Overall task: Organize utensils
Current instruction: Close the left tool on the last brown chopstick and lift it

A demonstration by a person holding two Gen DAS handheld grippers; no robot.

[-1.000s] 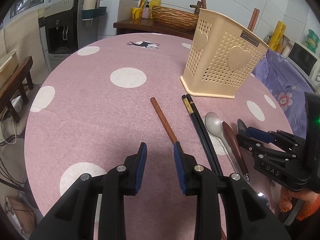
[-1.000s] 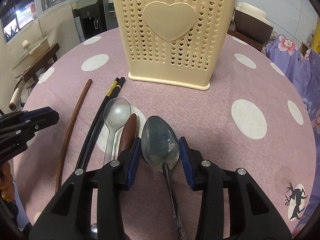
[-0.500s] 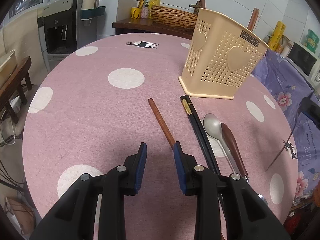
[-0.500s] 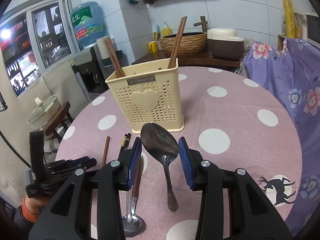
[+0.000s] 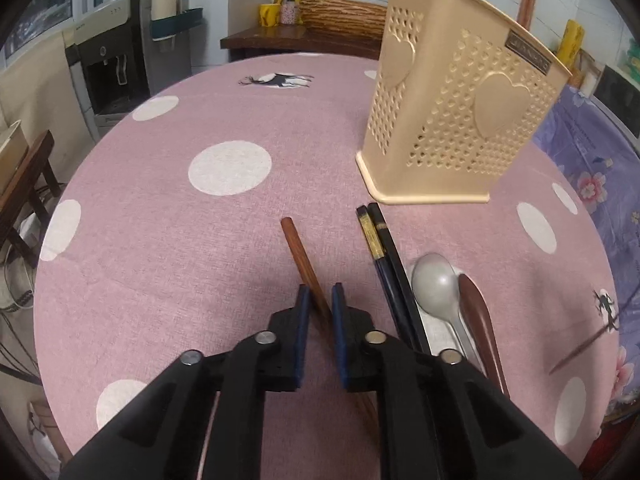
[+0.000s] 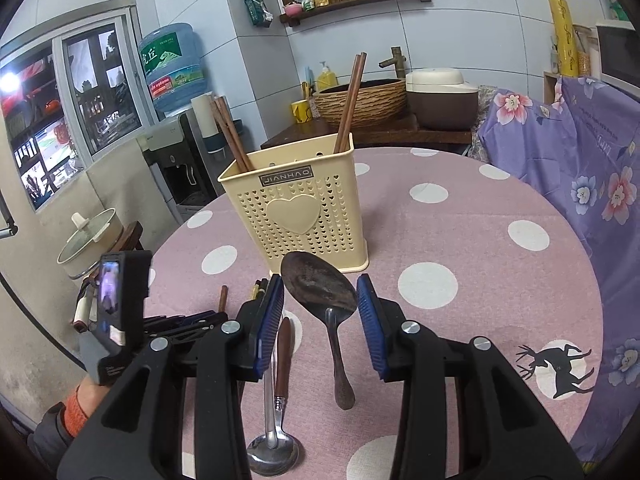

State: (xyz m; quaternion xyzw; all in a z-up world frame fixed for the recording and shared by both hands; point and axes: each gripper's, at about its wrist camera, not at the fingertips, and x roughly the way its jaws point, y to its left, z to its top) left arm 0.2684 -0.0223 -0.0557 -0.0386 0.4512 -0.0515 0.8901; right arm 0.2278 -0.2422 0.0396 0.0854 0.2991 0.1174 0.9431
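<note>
A cream perforated utensil holder stands on the pink dotted table, with brown chopsticks in it. My left gripper is low on the table, its jaws closed narrowly around a brown wooden chopstick. Right of it lie a black chopstick pair, a silver spoon and a brown-handled utensil. My right gripper is raised above the table and shut on a dark metal spoon, bowl forward, handle hanging down. The left gripper's body shows in the right wrist view.
A purple floral cloth covers something at the table's right. A side counter with a wicker basket and a rice cooker stands behind the table. A water dispenser and a stool with a pot are at the left.
My right gripper lifted the dark spoon off the table and up. My left gripper moved right over the brown chopstick and narrowed its jaws around it.
</note>
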